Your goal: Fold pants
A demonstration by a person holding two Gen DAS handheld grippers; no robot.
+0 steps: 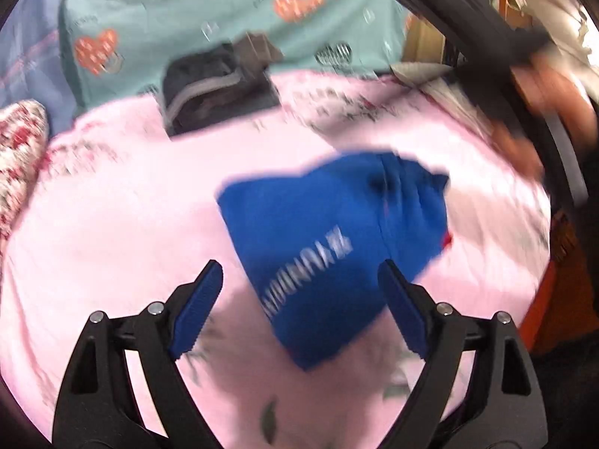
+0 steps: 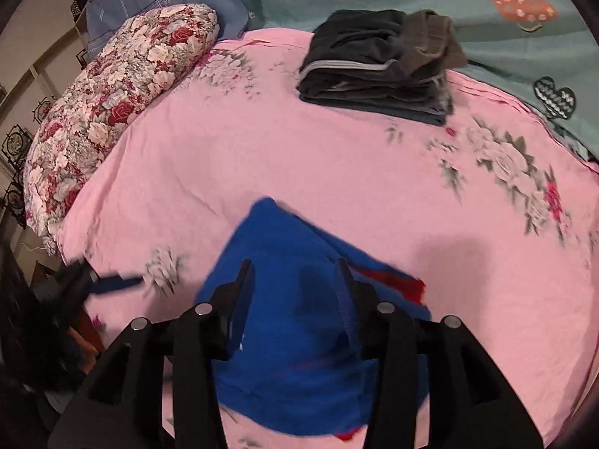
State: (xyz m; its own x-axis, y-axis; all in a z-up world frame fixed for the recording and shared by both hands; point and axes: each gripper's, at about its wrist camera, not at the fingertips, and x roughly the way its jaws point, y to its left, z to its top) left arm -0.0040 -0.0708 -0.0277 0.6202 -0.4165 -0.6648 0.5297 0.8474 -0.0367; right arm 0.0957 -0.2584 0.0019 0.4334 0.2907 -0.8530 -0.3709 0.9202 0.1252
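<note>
The blue pants (image 1: 329, 247) look mostly folded already, a compact bundle in the middle of the pink bed sheet (image 1: 112, 224), so I'd guess only a last tuck or moving them to the pile is left. In the left view they sit between and just past the left hand-held gripper (image 1: 301, 284), jaws wide open, holding nothing. The right hand-held gripper (image 2: 295, 284) straddles the bundle lower centre; gripping or not, can't tell. Folded dark clothes (image 2: 378, 67) sit upper right.
</note>
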